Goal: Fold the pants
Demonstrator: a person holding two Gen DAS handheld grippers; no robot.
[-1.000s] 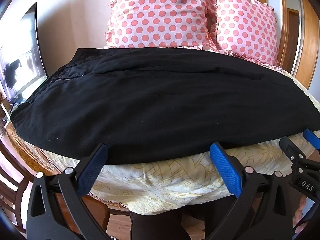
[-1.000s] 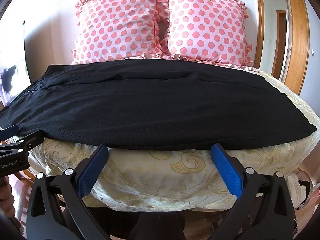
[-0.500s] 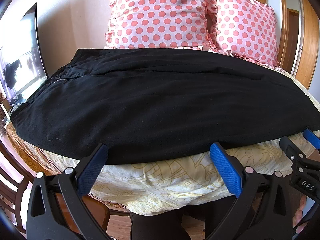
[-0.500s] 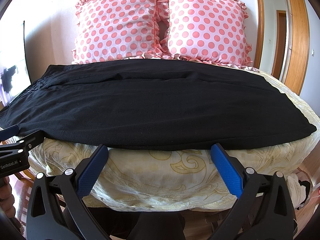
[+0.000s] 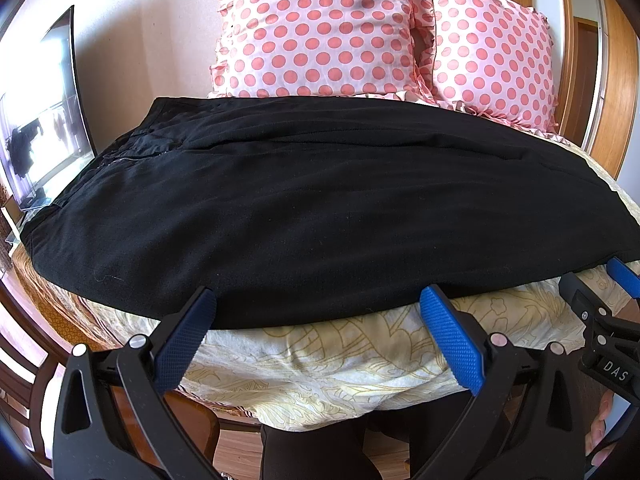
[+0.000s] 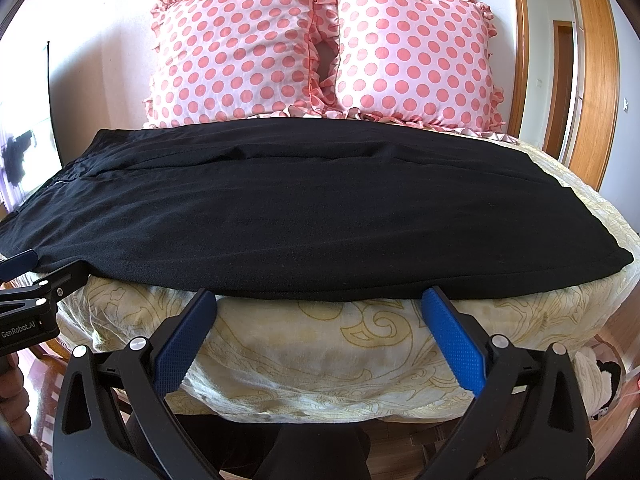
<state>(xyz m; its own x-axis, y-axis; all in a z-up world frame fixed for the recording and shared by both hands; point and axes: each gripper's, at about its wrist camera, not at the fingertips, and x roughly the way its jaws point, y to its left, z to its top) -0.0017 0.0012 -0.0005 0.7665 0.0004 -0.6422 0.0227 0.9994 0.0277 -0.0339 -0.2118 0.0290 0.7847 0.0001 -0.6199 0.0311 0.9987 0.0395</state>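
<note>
Black pants (image 5: pixel 320 216) flat on bed (image 5: pixel 360 360), grippers clear

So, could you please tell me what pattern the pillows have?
The pillows are pale pink with coral-red polka dots, clearest in the right wrist view.

- Bright daylight fills both views; a blown-out window (image 5: pixel 40 120) glares at the left.
- Fisheye bending curves the bed (image 6: pixel 320 344) and door frames, with dark vignetted corners.
- The black pants (image 5: pixel 320 208) swallow detail; focus is sharp.
</note>
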